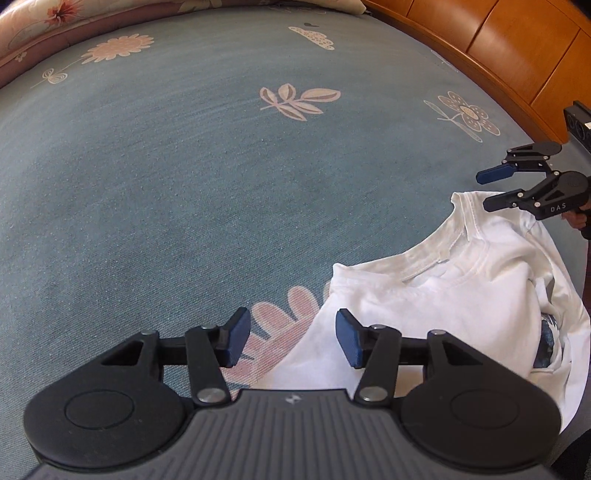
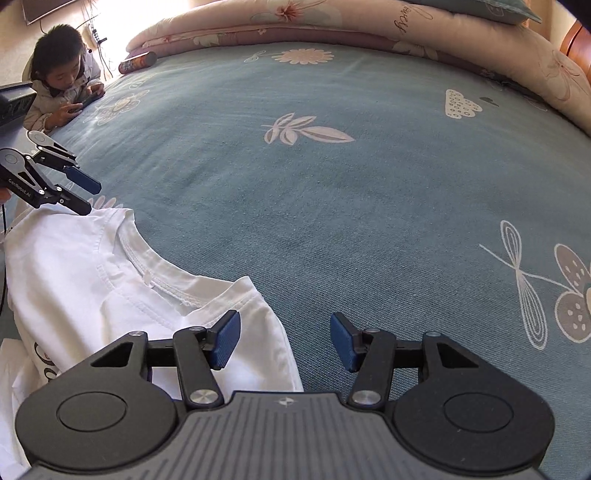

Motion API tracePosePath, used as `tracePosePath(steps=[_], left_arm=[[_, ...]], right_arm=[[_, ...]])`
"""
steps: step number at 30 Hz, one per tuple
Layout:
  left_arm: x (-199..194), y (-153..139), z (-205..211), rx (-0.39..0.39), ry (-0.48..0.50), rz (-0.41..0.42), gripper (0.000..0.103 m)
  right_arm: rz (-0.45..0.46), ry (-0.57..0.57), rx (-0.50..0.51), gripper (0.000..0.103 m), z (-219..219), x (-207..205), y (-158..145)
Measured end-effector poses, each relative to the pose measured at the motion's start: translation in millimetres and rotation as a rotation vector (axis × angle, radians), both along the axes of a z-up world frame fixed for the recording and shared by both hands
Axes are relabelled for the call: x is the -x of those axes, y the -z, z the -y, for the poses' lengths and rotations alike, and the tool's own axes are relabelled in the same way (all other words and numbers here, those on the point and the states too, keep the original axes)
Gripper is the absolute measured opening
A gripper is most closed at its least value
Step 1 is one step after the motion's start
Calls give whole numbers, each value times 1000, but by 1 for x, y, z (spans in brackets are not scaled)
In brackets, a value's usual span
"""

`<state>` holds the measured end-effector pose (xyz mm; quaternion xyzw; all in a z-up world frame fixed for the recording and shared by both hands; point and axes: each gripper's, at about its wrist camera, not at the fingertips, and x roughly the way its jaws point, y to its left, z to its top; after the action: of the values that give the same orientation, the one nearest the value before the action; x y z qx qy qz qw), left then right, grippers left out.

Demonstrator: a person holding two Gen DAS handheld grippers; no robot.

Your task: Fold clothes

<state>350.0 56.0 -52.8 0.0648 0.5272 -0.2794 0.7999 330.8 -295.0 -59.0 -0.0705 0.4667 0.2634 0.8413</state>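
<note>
While the white T-shirt [image 1: 461,295] lies crumpled on the blue flowered bedspread [image 1: 184,184], the left gripper [image 1: 291,338] is held released over its left shoulder edge, nothing clasped | right gripper [image 2: 285,340] is held released over the right shoulder edge, likewise unclasped | broad bare bedspread is seen beyond the collar | folded quilt [image 2: 406,29] along the far edge.

White T-shirt [image 1: 461,295]: soft matt cotton knit, stitched collar. Bedsheet [image 1: 184,184]: teal woven cloth, coarse matt. Headboard [image 1: 498,40]: glossy varnished wood. Left gripper [image 1: 291,338]: matt black plastic, metal pins, blue textured pads.
</note>
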Motion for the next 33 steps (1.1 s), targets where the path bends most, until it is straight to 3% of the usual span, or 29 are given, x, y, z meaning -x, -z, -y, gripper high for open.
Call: tracePosePath(steps=[6, 8, 9, 10, 14, 20, 24, 29, 33], left_arm=[[3, 10, 4, -19, 31, -62, 55], [1, 11, 4, -14, 17, -80, 56], [1, 10, 5, -18, 16, -82, 56], [1, 9, 7, -27, 20, -76, 56], [3, 0, 9, -31, 41, -40, 59], [-4, -4, 12, 50, 82, -30, 67], [-9, 3, 16, 124, 129, -36, 68], [-12, 12, 12, 250, 195, -115, 68], [-8, 19, 9, 278, 186, -143, 64]], right_arm=[[-1, -101, 83, 38, -16, 5, 8], [-3, -111, 84, 25, -18, 5, 6], [0, -119, 90, 9, -20, 6, 5], [11, -128, 105, 4, -23, 8, 4], [84, -127, 131, 4, -24, 21, -11], [255, -56, 74, 4, -6, 50, -66], [362, -77, 42, 4, -2, 81, -101], [401, -113, 56, 4, -3, 101, -118], [389, -116, 45, 4, -2, 100, -115]])
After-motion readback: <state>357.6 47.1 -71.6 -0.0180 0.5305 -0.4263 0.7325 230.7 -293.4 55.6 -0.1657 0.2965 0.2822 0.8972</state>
